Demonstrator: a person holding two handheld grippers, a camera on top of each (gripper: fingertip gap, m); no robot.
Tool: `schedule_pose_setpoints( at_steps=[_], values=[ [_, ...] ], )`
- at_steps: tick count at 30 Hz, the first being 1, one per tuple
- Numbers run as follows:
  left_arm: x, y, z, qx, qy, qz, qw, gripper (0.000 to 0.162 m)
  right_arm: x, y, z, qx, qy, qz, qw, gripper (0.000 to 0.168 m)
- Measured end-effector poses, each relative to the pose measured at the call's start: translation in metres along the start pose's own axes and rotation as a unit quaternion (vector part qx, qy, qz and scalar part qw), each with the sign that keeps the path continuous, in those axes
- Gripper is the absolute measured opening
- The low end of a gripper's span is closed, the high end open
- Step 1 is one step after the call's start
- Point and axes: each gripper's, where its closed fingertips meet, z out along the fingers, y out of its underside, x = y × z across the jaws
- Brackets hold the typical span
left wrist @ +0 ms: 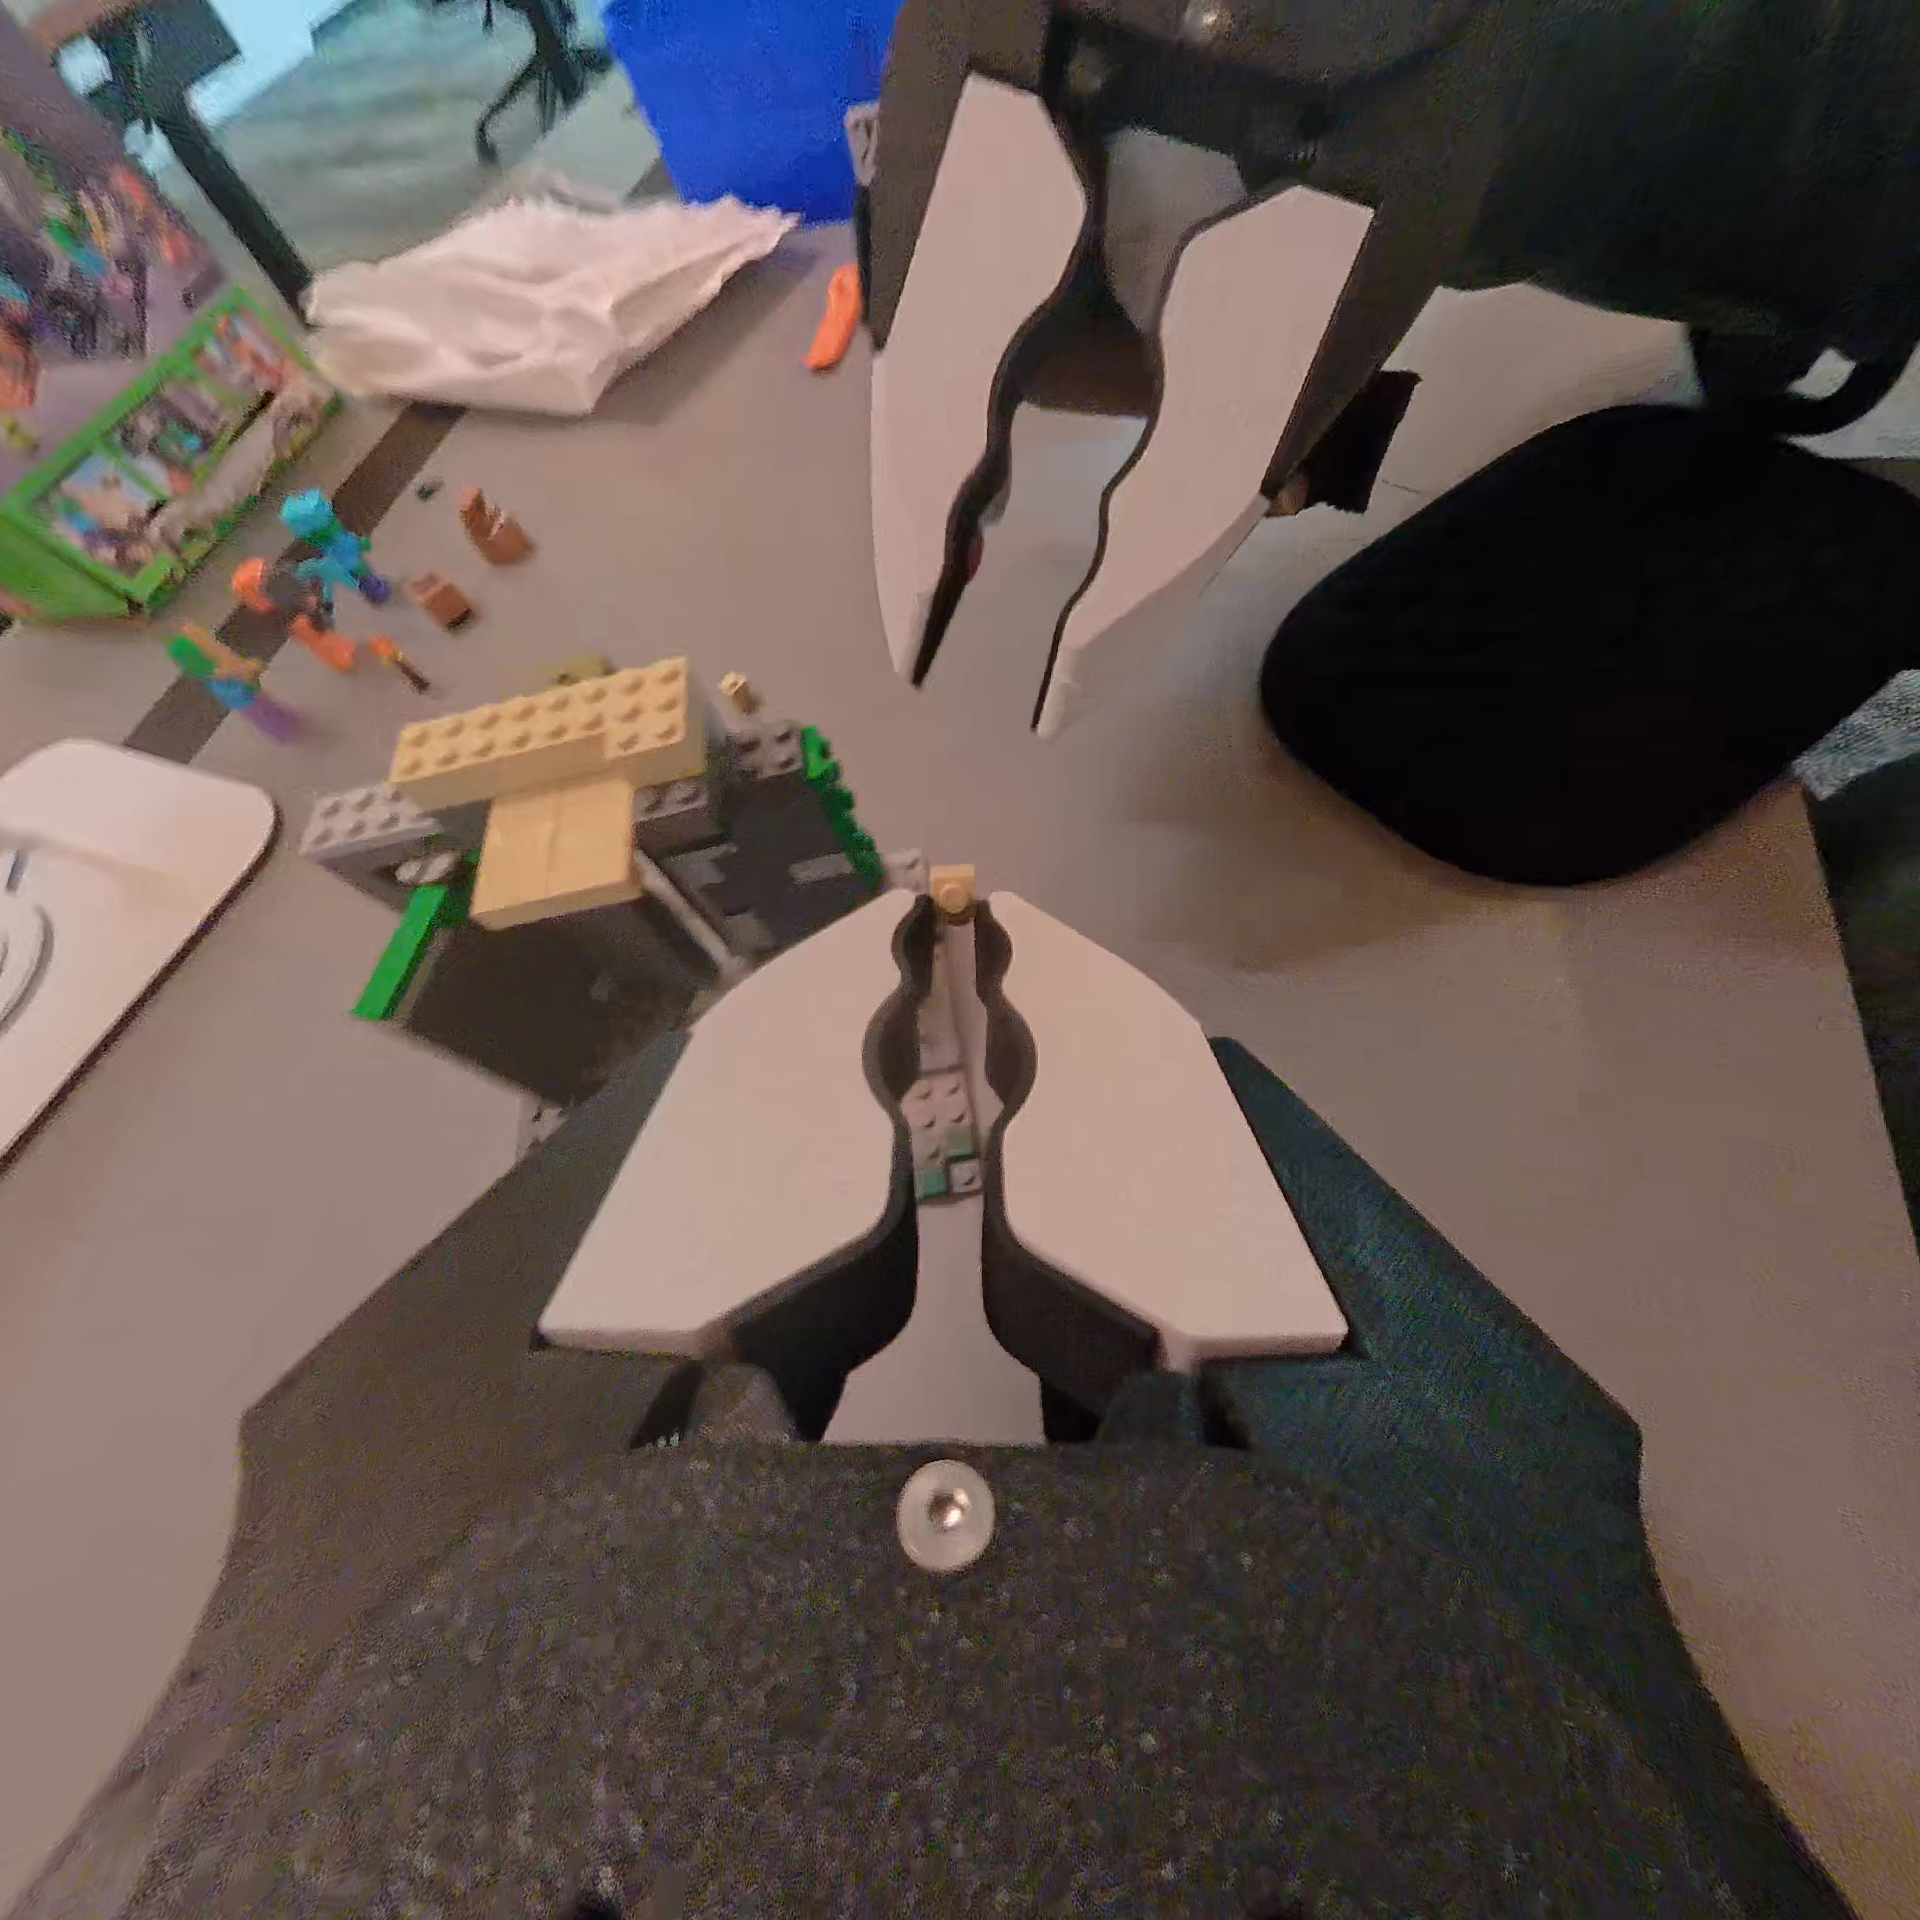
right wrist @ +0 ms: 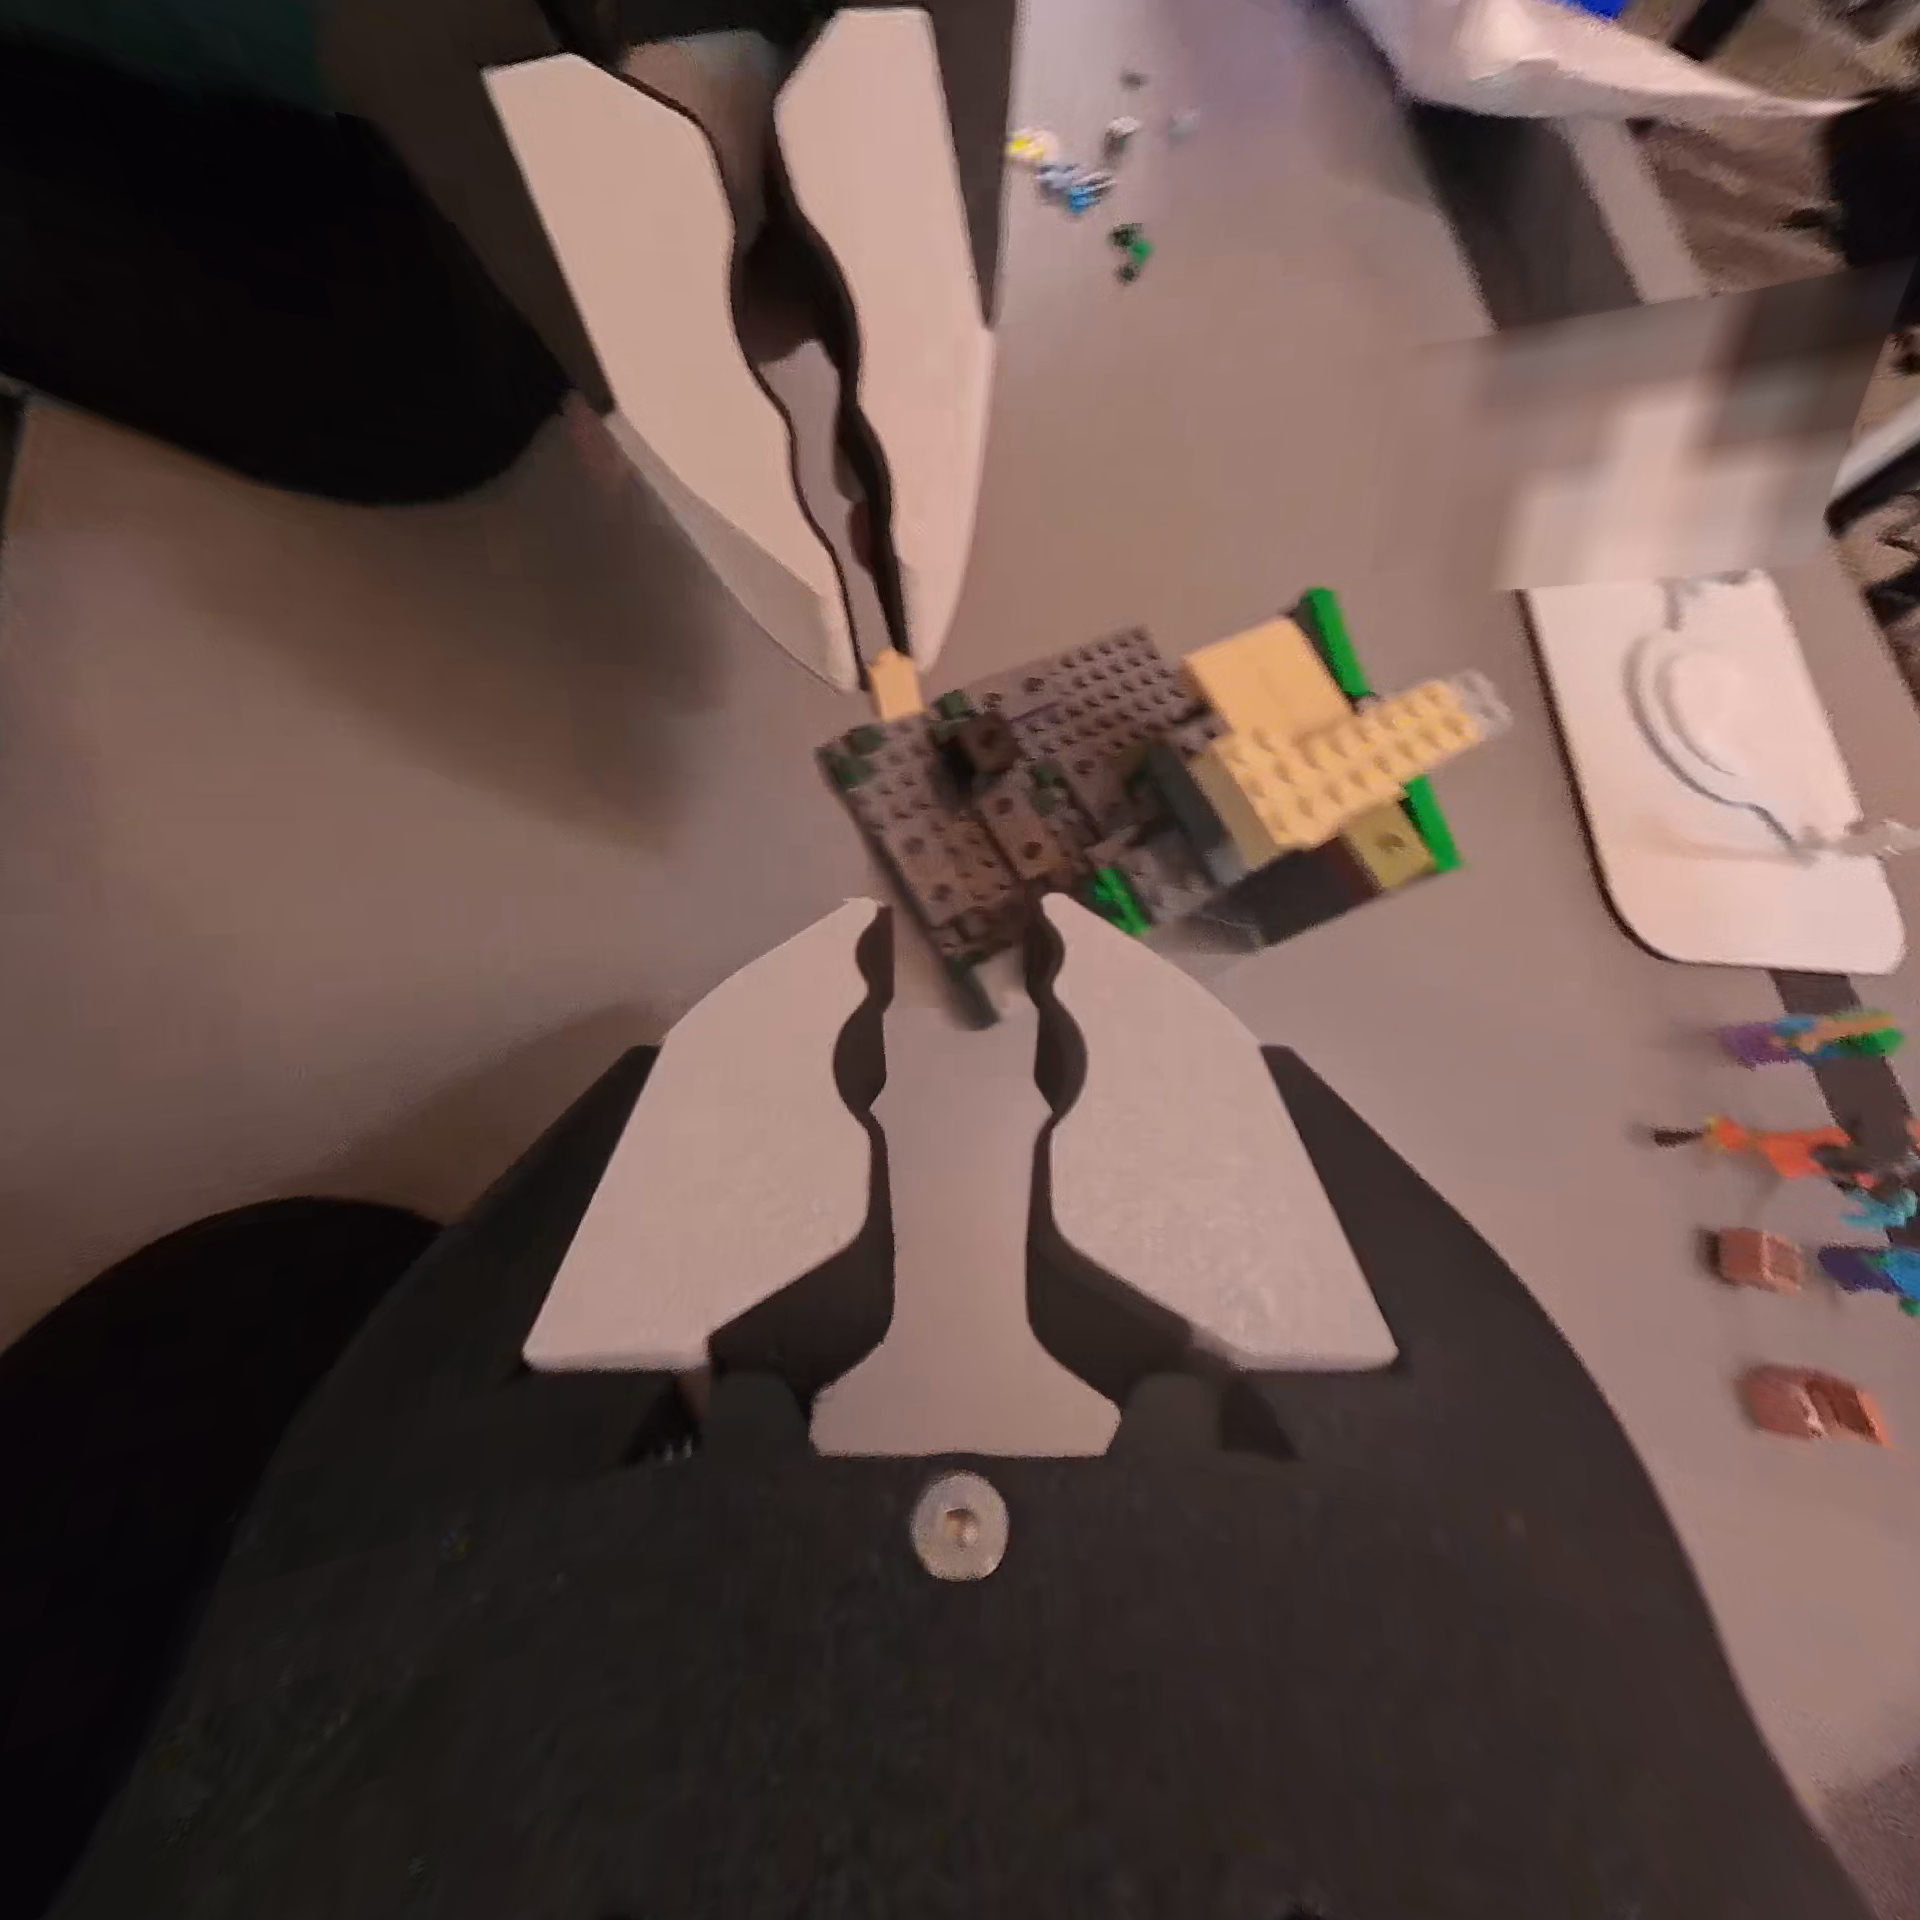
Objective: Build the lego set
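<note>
The lego build [left wrist: 551, 821] is a grey plate with tan bricks and green edges, standing on the grey table. My left gripper [left wrist: 952, 904] is shut on a small tan piece [left wrist: 952, 891] and holds it at the build's near corner. Grey studded plate shows through the gap between its fingers. In the right wrist view, the left gripper [right wrist: 896, 665] comes in from the top with the tan piece [right wrist: 896, 684] at the corner of the build [right wrist: 1091, 790]. My right gripper [right wrist: 961, 914] is open and empty, its tips on either side of the plate's edge. It also shows in the left wrist view [left wrist: 982, 701].
Minifigures [left wrist: 312, 582] and brown pieces [left wrist: 494, 525] lie left of the build. The set's green box [left wrist: 156, 457] and a white plastic bag [left wrist: 540, 301] are farther back. A white tray [right wrist: 1704, 790] is beside the build. A black cushion [left wrist: 1558, 644] lies at the right. Small loose pieces [right wrist: 1081, 177] lie far off.
</note>
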Motion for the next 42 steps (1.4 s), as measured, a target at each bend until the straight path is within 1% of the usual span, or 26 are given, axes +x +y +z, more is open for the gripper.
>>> schedule_pose_setpoints(
  at_steps=[1,3,5,10,15,19,26,30,35,38,42],
  values=[
    [-0.007,0.001,0.000,-0.019,-0.003,-0.009,1.000,0.007,0.011,0.004,0.001,0.010,0.019,0.010,1.000,0.028],
    [-0.019,-0.002,-0.002,-0.044,-0.004,-0.026,0.999,0.007,0.028,0.011,0.005,0.027,0.047,0.029,0.998,0.033],
    [-0.030,-0.005,-0.003,-0.077,0.000,-0.043,0.996,0.007,0.038,0.014,0.010,0.053,0.050,0.050,0.996,0.038],
    [-0.047,-0.013,0.004,-0.137,0.012,-0.070,0.988,0.007,0.036,0.021,0.027,0.062,-0.005,0.101,0.993,0.045],
    [-0.056,-0.010,0.015,-0.197,0.007,-0.058,0.979,0.007,0.031,0.023,0.035,0.069,-0.005,0.109,0.992,0.043],
    [-0.061,-0.010,0.021,-0.225,0.009,-0.047,0.973,0.007,0.029,0.023,0.038,0.071,-0.013,0.113,0.991,0.043],
    [-0.061,-0.010,0.023,-0.279,0.040,-0.028,0.959,0.007,0.027,0.020,0.038,0.078,-0.016,0.110,0.991,0.043],
    [-0.060,-0.010,0.023,-0.314,0.063,-0.034,0.947,0.007,0.028,0.020,0.039,0.078,-0.007,0.109,0.991,0.043],
    [-0.060,-0.011,0.024,-0.350,0.091,-0.083,0.929,0.007,0.033,0.019,0.039,0.081,0.023,0.119,0.989,0.036],
    [-0.059,-0.012,0.025,-0.357,0.098,-0.107,0.923,0.007,0.039,0.015,0.039,0.091,0.052,0.132,0.986,0.034],
    [-0.058,-0.013,0.028,-0.355,0.093,-0.123,0.922,0.007,0.045,0.012,0.037,0.089,0.095,0.134,0.982,0.036]
  ],
)
